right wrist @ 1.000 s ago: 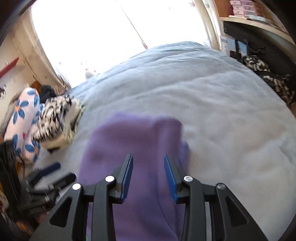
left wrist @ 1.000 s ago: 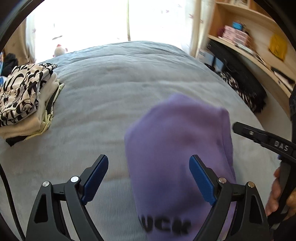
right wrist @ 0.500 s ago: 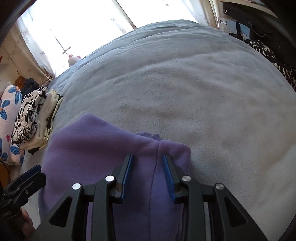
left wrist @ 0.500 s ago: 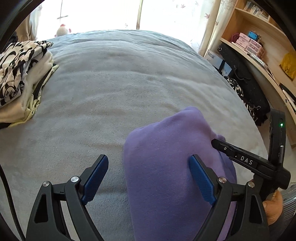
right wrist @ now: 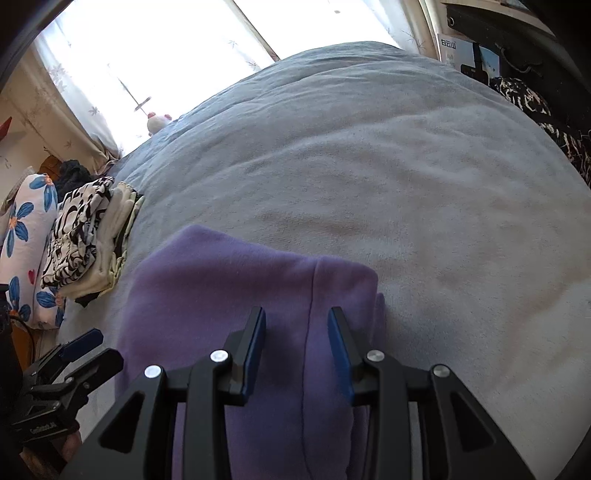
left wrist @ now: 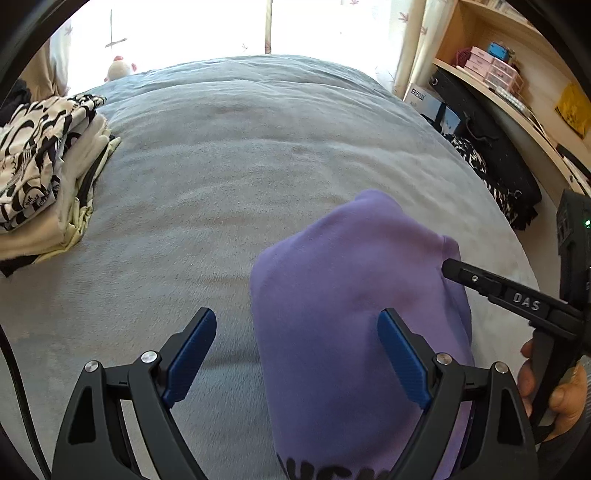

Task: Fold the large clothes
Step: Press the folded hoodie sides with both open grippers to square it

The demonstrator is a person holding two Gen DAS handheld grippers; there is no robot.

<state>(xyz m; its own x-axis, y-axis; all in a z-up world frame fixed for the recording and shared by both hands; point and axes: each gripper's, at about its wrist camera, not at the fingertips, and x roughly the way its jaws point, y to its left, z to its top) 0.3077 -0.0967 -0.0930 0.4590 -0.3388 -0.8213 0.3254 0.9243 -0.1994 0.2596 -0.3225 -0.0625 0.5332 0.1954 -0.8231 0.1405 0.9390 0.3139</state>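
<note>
Midway through a folding job, a purple sweatshirt (left wrist: 354, 314) lies in a folded bundle on a grey bedspread (left wrist: 236, 177), on the near part of the bed and well apart from a stack of folded clothes (left wrist: 44, 177) that sits toward the bed's left edge, its top piece printed in black and white. Black lettering shows on the sweatshirt's nearest edge in the left wrist view, cut off by the frame. Over the sweatshirt's left side hangs the left gripper (left wrist: 295, 354), its blue-padded jaws spread wide: one finger stands over bare bedspread and the other over the purple cloth, and nothing is pinched between them. Above the sweatshirt's right side is the right gripper (right wrist: 297, 343), its jaws opening and set to either side of a seam; whether the pads touch the fabric cannot be told, but they do not press on it. From the left wrist view the right gripper (left wrist: 509, 295) reaches in over the sweatshirt's far right corner, held by the person's hand (left wrist: 554, 391). Beyond the sweatshirt, at the bed's far edge under a bright curtained window (left wrist: 207, 26), sits a small plush toy (left wrist: 119, 68). To the sweatshirt's right, past the bed's edge, stands a wooden shelf unit (left wrist: 517, 81) with pink boxes on it.
</note>
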